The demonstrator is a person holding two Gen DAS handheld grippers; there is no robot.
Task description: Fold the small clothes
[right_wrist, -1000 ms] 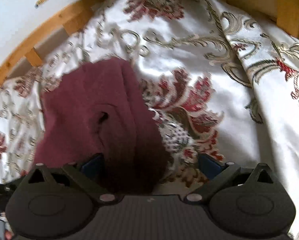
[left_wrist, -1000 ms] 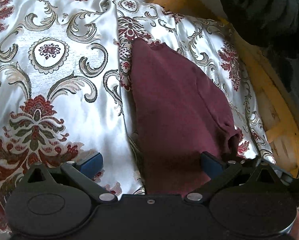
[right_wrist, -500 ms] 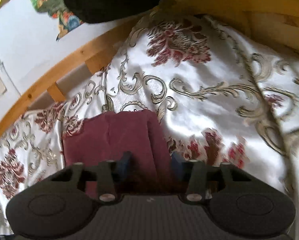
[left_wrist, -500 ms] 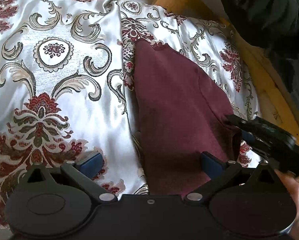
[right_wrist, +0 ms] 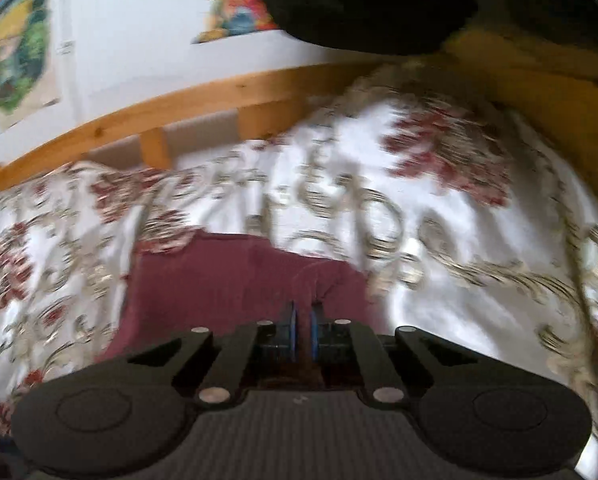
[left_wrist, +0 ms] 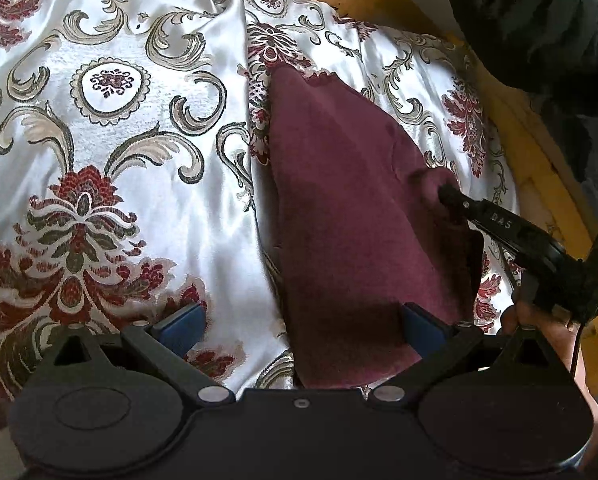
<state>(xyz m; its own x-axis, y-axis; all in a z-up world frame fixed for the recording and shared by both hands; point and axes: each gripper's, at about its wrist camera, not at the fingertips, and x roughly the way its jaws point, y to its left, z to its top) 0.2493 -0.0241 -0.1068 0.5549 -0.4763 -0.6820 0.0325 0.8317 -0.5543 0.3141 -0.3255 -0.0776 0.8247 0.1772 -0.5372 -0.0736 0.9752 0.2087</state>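
Observation:
A small maroon garment (left_wrist: 351,216) lies folded on a white bedspread (left_wrist: 139,128) with red and gold flowers. My left gripper (left_wrist: 299,326) is open, hovering over the garment's near end, its right pad above the cloth. My right gripper (right_wrist: 303,330) is shut on the garment's right edge (right_wrist: 243,276) and lifts it; it shows in the left wrist view (left_wrist: 443,194) pinching a raised bump of cloth. That view is motion-blurred.
A wooden bed frame (left_wrist: 547,152) runs along the right and far side (right_wrist: 187,108). A black padded garment (left_wrist: 539,20) hangs at the upper right. Posters hang on the white wall (right_wrist: 111,52) beyond the bed.
My right gripper has closed on the garment's right edge and is lifting it inward over the cloth. My left gripper has stayed open and nearly still.

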